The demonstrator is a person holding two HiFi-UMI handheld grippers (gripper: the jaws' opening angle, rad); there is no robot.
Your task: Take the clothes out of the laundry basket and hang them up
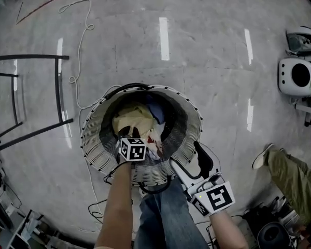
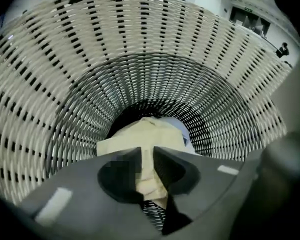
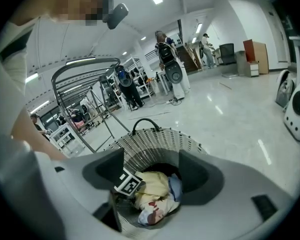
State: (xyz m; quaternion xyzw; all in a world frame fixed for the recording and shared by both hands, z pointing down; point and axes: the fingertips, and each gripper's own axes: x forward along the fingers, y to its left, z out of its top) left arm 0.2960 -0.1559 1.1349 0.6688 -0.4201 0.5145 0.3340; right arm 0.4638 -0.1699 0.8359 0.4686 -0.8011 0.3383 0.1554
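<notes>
A white woven laundry basket (image 1: 93, 139) stands on the floor in front of me, with clothes in it. My left gripper (image 1: 136, 135) reaches down inside, its marker cube (image 3: 128, 183) just over the pile. In the left gripper view its jaws (image 2: 147, 156) stand narrow with a pale yellow garment (image 2: 150, 134) pinched between them. A blue garment (image 3: 175, 186) and a white one with red print (image 3: 152, 214) lie beside the yellow garment (image 1: 132, 119). My right gripper (image 1: 192, 162) hovers open over the basket's near rim, with nothing between its fingers.
A dark metal clothes rack (image 1: 57, 87) stands on the floor to the left of the basket. A white cable (image 1: 83, 35) trails across the floor behind it. White machines (image 1: 298, 77) and a person's leg (image 1: 290, 175) are at the right. Several people stand far off (image 3: 165, 54).
</notes>
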